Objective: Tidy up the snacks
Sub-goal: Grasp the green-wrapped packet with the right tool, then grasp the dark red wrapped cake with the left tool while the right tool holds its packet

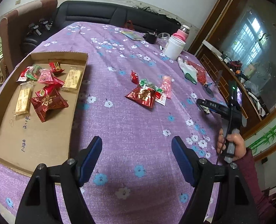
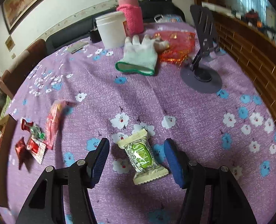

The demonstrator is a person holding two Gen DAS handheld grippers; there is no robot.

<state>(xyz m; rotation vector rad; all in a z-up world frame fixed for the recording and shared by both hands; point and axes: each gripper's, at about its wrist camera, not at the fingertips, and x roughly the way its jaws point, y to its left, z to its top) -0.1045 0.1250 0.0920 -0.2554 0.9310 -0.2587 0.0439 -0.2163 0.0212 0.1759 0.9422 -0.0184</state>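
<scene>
A cardboard tray (image 1: 44, 140) at the left of the purple flowered tablecloth holds several snacks, among them a big red packet (image 1: 48, 104) and two gold bars (image 1: 23, 99). A loose pile with another red packet (image 1: 142, 96) and a pink one (image 1: 165, 85) lies mid-table. My left gripper (image 1: 137, 141) hangs open over bare cloth beside the tray, holding nothing. My right gripper (image 2: 136, 142) is open and straddles a cream-and-green packet (image 2: 143, 156) that lies flat on the cloth, with a gap between it and each pad. In the left wrist view, a hand holds that right gripper (image 1: 205, 105) at the right.
At the far side stand a white jar (image 1: 174, 45) and a pink-sleeved bottle (image 1: 182, 32). A white glove (image 2: 139, 57), a red bag (image 2: 175, 44) and a dark phone stand (image 2: 201, 69) lie beyond the right gripper. A wooden cabinet (image 2: 249, 52) borders the table's right.
</scene>
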